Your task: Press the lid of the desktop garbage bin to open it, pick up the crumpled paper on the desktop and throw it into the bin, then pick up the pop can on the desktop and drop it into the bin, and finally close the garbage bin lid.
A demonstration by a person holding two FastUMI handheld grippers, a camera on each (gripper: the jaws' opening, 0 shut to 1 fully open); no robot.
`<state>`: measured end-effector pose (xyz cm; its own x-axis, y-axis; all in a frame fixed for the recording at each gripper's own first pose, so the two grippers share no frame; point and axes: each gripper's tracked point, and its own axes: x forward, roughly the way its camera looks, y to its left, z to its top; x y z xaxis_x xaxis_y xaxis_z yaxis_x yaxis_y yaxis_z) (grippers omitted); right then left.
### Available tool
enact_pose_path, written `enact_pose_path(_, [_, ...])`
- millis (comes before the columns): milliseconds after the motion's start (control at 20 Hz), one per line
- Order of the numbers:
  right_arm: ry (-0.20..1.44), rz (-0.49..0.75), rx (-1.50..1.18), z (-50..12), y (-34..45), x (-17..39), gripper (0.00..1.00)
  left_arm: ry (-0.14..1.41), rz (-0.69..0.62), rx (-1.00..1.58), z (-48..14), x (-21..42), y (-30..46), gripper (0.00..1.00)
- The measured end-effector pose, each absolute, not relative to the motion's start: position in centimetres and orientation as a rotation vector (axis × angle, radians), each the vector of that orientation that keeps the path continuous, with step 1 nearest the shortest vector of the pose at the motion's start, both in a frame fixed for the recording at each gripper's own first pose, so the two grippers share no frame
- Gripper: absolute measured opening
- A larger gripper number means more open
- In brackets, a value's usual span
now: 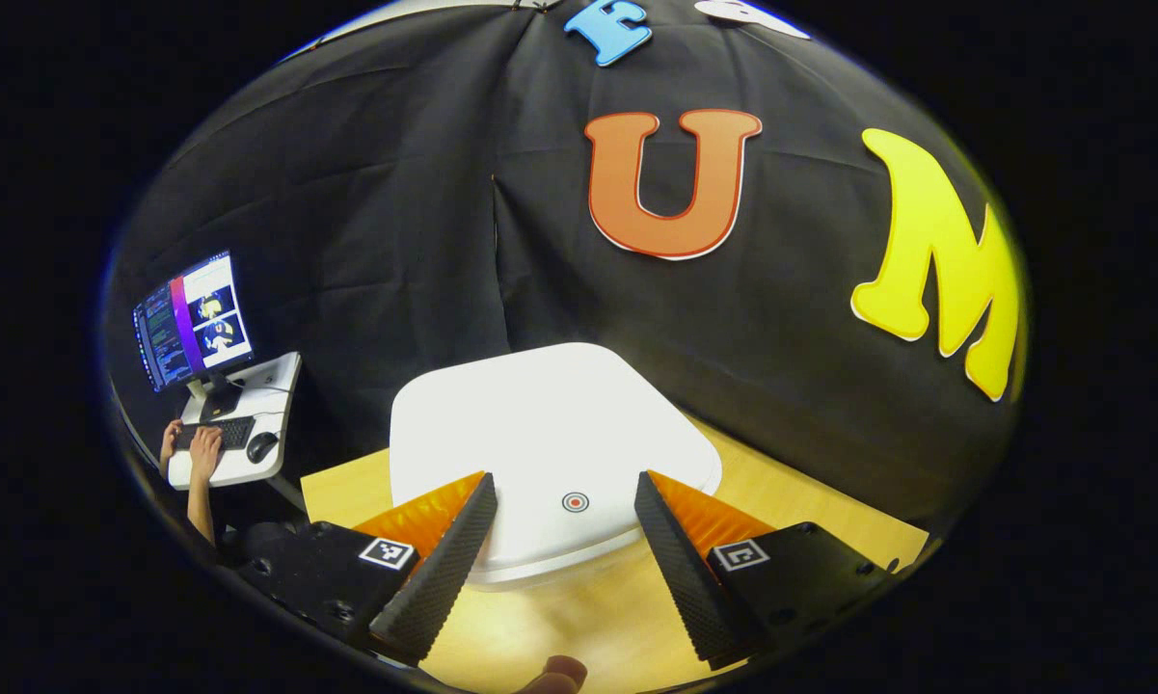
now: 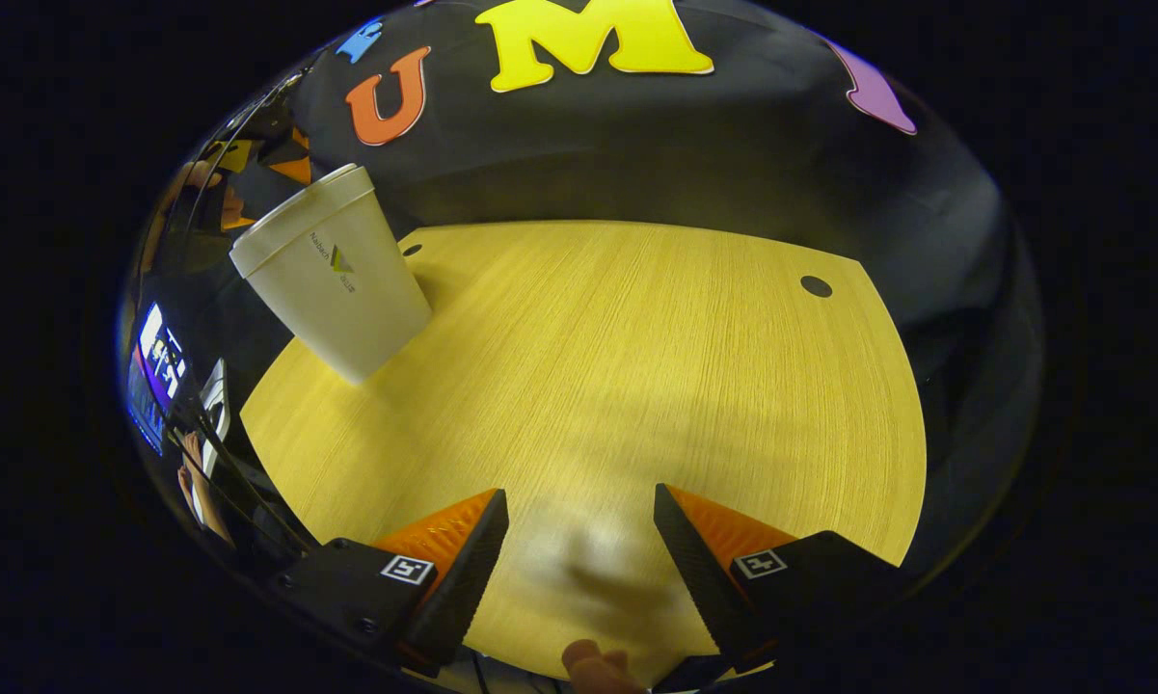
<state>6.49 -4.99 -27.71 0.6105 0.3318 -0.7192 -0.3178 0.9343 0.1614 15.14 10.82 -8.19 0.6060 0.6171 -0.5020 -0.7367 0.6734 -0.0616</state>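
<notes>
Wooden desktop [image 1: 829, 501] bears the closed bin [image 1: 550, 434] just ahead of the left tool [image 1: 564, 516]

The left gripper [image 1: 561, 516] is wide open, with one finger on each side of the white plastic bin lid [image 1: 550, 434], just above it. The lid is shut and has a small red ring mark [image 1: 575, 501]. The bin stands on a yellow wooden table [image 1: 579, 617]. Far off, a hand [image 1: 202, 451] rests on a black keyboard [image 1: 224, 434] under a bright computer screen [image 1: 193, 320]
</notes>
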Motion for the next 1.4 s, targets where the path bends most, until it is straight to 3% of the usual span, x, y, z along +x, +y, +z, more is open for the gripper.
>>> enact_pose_path(200, [0.857, 0.372, 0.049, -28.5, -5.4, 6.1, 0.93, 0.460, 0.814, -0.299, -8.6, 15.2, 10.8, 0.97])
enact_pose_path(250, [0.860, 0.370, 0.056, -28.7, -5.5, 6.1, 0.96, 0.465, 0.813, -0.303, -8.6, 15.2, 10.9, 0.96])
enact_pose_path(750, [0.860, 0.375, 0.109, -29.3, -5.5, 5.7, 0.96, 0.415, 0.853, -0.281, -8.7, 15.2, 11.2, 0.97])
enact_pose_path(1050, [0.805, 0.368, 0.105, -27.0, -6.2, 5.8, 0.97, 0.391, 0.790, -0.326, -6.8, 14.9, 10.2, 0.96])
enact_pose_path(1150, [0.781, 0.349, 0.096, -26.3, -6.6, 5.8, 0.97, 0.332, 0.741, -0.281, -4.1, 14.5, 10.1, 0.97])
enact_pose_path(1200, [0.765, 0.347, 0.089, -25.7, -6.6, 5.7, 0.92, 0.305, 0.720, -0.256, -2.8, 13.9, 10.1, 0.97])
enact_pose_path(1250, [0.748, 0.335, 0.080, -25.1, -6.7, 5.7, 0.96, 0.279, 0.708, -0.220, -1.8, 13.0, 10.1, 0.97])
enact_pose_path(1400, [0.689, 0.311, 0.090, -22.4, -6.3, 5.3, 0.96, 0.207, 0.629, -0.147, 1.3, 11.2, 9.4, 0.97])
